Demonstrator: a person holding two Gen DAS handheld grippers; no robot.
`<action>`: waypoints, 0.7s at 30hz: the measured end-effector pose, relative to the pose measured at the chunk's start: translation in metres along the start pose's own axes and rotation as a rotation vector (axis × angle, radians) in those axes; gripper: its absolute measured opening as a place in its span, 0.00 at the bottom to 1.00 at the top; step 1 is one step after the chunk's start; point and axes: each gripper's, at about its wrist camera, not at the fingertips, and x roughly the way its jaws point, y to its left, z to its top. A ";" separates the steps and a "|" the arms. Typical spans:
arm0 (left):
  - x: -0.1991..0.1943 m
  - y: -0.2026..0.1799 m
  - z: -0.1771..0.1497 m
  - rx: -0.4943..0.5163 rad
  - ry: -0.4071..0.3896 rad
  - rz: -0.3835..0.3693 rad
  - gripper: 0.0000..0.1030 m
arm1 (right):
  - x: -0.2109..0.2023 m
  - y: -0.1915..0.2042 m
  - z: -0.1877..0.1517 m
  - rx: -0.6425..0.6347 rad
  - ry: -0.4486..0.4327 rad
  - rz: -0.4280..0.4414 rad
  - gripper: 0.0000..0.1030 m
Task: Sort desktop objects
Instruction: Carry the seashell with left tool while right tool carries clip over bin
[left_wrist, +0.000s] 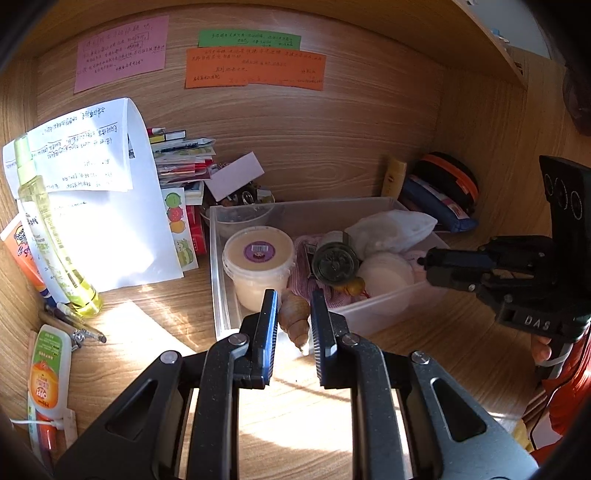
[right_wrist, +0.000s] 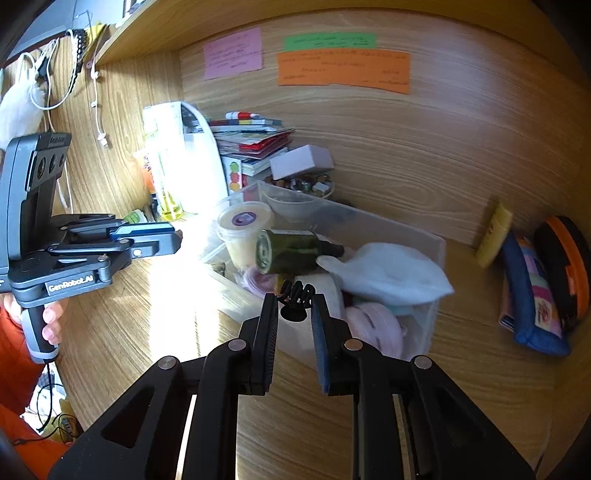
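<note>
My left gripper (left_wrist: 293, 321) is shut on a small brown spiral shell (left_wrist: 295, 325), just above the near wall of a clear plastic box (left_wrist: 373, 310). From the right wrist camera, the left gripper (right_wrist: 179, 240) hangs left of the box (right_wrist: 406, 229), with the shell hidden. My right gripper (right_wrist: 294, 306) is shut on a black coiled hair tie (right_wrist: 295, 295) over the box's near side. The right gripper (left_wrist: 424, 263) points at the box from the right. Inside lie a cream tub (left_wrist: 258, 254), a dark green bottle (right_wrist: 291, 251), a white cloth (right_wrist: 388, 273) and pink items.
A yellow spray bottle (left_wrist: 48, 229), paper sheets (left_wrist: 110, 206), tubes and pens crowd the desk's left side. Stacked books (left_wrist: 181, 158) and a bowl of trinkets (right_wrist: 303, 188) stand behind the box. A blue pouch (right_wrist: 532, 291) and an orange-black case (right_wrist: 569, 266) lean at the right wall.
</note>
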 end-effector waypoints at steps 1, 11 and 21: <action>0.001 0.002 0.001 -0.003 -0.002 0.000 0.16 | 0.004 0.002 0.002 -0.004 0.003 0.006 0.16; 0.021 0.017 0.005 -0.015 0.017 -0.007 0.16 | 0.039 0.018 0.022 -0.034 0.043 0.062 0.16; 0.032 0.029 0.001 -0.043 0.036 -0.026 0.16 | 0.066 0.036 0.032 -0.045 0.082 0.089 0.16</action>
